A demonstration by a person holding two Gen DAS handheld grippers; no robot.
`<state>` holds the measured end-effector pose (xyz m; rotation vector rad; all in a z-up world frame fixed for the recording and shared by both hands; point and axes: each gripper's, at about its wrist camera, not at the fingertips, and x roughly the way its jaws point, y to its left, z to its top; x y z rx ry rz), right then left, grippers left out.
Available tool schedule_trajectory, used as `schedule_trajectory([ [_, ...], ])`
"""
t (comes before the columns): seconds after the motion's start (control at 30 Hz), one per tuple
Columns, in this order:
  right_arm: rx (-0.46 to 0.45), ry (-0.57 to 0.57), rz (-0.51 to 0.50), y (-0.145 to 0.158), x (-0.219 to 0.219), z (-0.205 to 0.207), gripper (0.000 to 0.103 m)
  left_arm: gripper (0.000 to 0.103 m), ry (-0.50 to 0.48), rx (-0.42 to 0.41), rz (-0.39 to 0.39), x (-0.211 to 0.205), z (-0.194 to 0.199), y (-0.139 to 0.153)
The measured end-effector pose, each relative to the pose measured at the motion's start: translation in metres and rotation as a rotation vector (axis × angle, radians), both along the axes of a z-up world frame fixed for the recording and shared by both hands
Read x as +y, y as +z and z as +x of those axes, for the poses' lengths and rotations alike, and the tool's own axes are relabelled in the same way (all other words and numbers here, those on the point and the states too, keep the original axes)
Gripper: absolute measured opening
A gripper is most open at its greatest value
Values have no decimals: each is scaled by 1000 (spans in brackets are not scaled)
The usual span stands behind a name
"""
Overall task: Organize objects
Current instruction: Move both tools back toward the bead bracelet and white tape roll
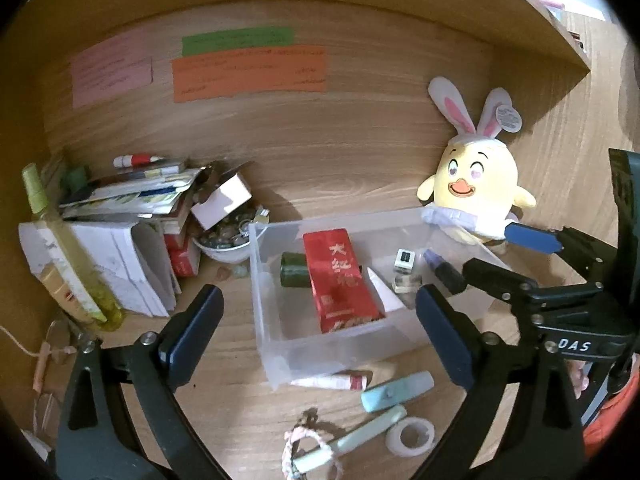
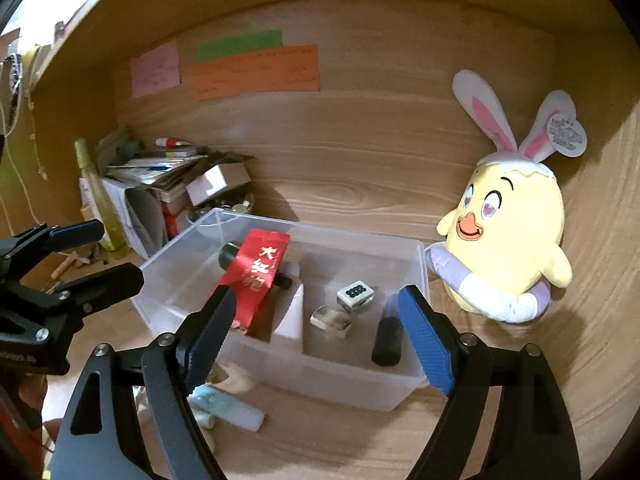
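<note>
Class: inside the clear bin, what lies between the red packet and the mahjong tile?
A white triangular piece stands between the red packet and the mahjong tile in the right wrist view.

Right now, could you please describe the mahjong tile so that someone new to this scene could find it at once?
Find the clear plastic bin on the wooden desk, left of the yellow plush chick. Inside its right half, past the red tea packet, lies the mahjong tile. It is the only small white block with dark dots on top, just behind a clear cube.
</note>
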<state>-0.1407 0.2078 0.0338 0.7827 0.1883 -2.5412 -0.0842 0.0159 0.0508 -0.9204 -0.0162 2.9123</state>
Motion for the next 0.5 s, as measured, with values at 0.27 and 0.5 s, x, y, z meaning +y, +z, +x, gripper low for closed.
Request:
schedule_trajectory([
  [0.27,-38,39,1,-11,-4,21,82,98,43,-58,-4,-21,20,-18],
  [0.5,-113,80,20,-38,-15,37,82,98,85,-135,2,-42,33,-43],
])
